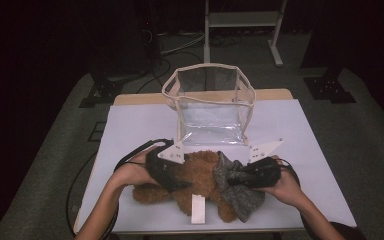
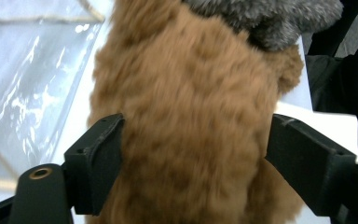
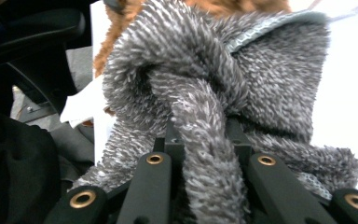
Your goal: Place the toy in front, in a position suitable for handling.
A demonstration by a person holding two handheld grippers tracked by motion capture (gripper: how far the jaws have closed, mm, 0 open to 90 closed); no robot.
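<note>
A brown plush toy point(image 1: 200, 172) lies near the front of the white-covered table point(image 1: 305, 130), with a white tag point(image 1: 198, 209) at its near side. My left gripper point(image 1: 179, 184) has come in from the left. In the left gripper view its jaws point(image 2: 196, 140) press into the toy's furry body point(image 2: 186, 93) from both sides. A grey fuzzy cloth point(image 1: 245, 202) is bunched against the toy's right side. My right gripper point(image 1: 240, 177) is shut on a fold of that cloth point(image 3: 270, 84), which rises between its jaws point(image 3: 205, 135).
A clear plastic bag point(image 1: 215, 125) with cream trim stands open-topped just behind the toy, at the table's middle back. Its wall point(image 2: 32, 84) is seen at the left of the left gripper view. Cables trail off the table's left. A white frame stands on the floor beyond.
</note>
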